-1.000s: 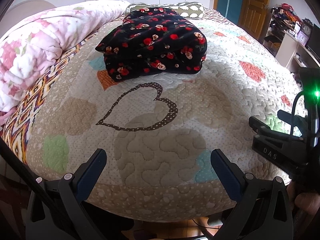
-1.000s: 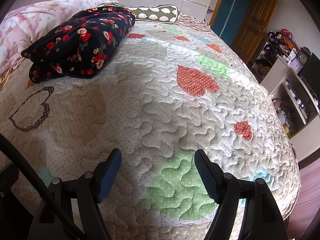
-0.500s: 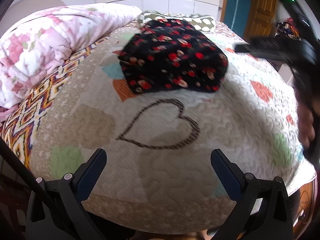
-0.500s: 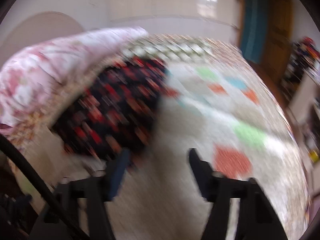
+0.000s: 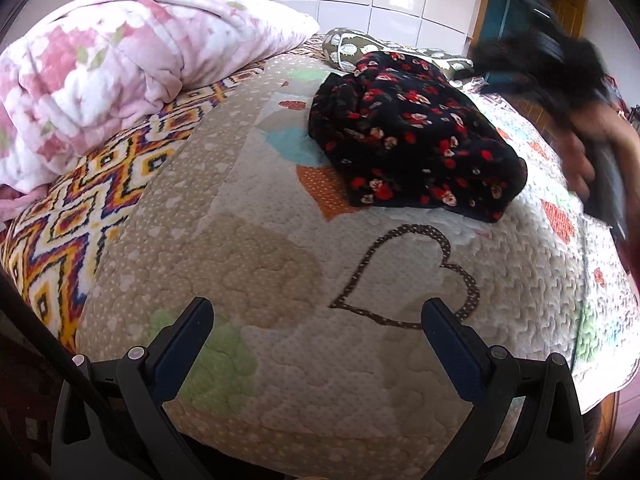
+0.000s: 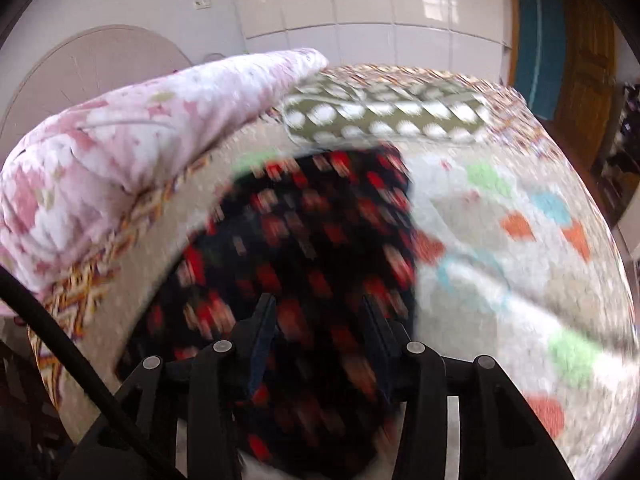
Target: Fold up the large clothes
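Your left gripper [image 5: 316,344] hangs wide open, empty, low in frame above the quilt [image 5: 280,240]; your right gripper [image 6: 320,320], blurred, gapes over the folded floral garment [image 6: 304,248].

one folded black floral garment [image 5: 412,136] lies on one bed [image 5: 280,264]. one pink floral duvet [image 5: 120,60] is rolled along the bed's side, and one olive patterned pillow [image 6: 384,118] sits at its head. two grippers: the left gripper [image 5: 318,344] and the right gripper [image 6: 320,320], each with two fingers.
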`<act>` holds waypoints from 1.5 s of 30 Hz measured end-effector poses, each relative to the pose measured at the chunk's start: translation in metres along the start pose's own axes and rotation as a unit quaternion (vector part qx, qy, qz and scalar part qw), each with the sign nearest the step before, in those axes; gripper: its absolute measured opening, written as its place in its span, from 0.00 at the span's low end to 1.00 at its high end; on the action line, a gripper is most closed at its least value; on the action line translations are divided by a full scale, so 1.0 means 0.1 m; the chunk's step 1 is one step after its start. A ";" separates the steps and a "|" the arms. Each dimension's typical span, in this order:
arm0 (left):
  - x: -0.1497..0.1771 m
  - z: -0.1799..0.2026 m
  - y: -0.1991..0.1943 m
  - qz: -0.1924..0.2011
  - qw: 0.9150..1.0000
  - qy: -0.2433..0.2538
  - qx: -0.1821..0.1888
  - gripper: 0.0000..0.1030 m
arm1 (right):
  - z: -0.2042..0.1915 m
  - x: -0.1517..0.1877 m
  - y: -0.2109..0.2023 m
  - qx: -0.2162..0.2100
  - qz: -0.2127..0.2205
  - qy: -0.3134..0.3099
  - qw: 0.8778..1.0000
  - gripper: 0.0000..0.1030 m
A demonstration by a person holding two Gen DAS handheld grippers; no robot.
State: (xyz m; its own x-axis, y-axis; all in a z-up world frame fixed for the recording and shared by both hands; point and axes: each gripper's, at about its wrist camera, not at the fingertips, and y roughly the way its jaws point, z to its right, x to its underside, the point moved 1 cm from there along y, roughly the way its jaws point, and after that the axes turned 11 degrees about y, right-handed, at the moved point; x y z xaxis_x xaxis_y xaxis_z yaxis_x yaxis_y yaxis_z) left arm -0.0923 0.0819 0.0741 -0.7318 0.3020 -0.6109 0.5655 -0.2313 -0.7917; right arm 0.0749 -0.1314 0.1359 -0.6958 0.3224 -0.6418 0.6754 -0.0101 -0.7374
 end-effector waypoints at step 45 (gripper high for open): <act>-0.03 0.70 -0.73 0.056 0.996 0.022 -0.066 1.00 | 0.84 1.96 -1.34 0.122 0.021 0.044 0.991 0.72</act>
State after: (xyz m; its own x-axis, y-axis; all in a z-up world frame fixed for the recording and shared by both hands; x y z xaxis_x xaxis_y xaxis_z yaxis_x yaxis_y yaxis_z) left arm -0.1581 0.0336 0.1337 -0.6456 0.3210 -0.6929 0.6900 -0.1436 -0.7094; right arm -0.1727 -0.1465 0.0905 -0.6376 0.3986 -0.6593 0.6160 -0.2502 -0.7470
